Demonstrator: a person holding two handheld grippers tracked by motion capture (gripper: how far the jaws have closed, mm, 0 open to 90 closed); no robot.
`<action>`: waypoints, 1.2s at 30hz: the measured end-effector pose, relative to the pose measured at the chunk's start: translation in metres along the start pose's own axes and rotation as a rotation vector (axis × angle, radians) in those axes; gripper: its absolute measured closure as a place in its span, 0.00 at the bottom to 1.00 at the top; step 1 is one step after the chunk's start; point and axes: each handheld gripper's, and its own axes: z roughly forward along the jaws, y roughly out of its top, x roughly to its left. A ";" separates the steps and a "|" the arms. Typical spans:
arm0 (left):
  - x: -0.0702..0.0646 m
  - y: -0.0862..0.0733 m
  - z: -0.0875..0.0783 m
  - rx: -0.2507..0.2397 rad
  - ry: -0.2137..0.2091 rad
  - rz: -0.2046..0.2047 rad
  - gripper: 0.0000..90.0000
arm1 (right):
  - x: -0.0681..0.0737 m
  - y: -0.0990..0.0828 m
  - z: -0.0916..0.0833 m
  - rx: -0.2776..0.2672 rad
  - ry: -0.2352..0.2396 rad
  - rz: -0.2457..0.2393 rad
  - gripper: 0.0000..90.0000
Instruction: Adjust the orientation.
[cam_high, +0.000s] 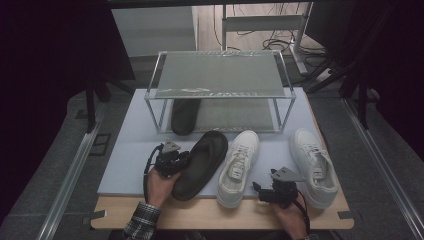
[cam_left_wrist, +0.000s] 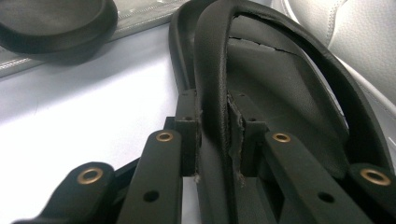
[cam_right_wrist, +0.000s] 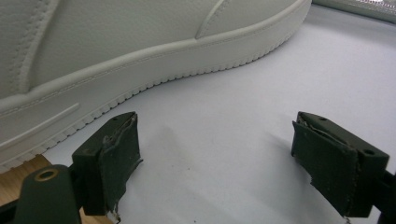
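The left gripper (cam_left_wrist: 212, 135) has its pads pinched on the strap of the dark slipper (cam_high: 200, 165), which lies on the mat at seven o'clock from the shoe rack (cam_high: 220, 90), beside a white sneaker (cam_high: 239, 167). The right gripper (cam_right_wrist: 215, 163) waits wide open and empty at six o'clock. The step looks like picking up the slipper; next, I judge, comes a lift toward its mate (cam_high: 184, 116) on the lower shelf.

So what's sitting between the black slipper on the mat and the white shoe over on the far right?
Another white sneaker lies between the black slipper and the right-hand white shoe, toe towards the rack. The high view shows it.
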 end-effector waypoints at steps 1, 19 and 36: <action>0.000 0.000 0.000 0.000 0.000 0.000 0.84 | 0.000 0.000 0.000 0.000 0.000 0.000 0.17; 0.003 0.010 -0.007 -0.014 0.042 -0.017 0.90 | 0.000 0.000 0.000 0.000 0.000 0.000 0.17; 0.010 0.033 0.004 -0.059 0.071 -0.072 0.90 | 0.000 0.000 0.000 0.000 0.000 0.001 0.17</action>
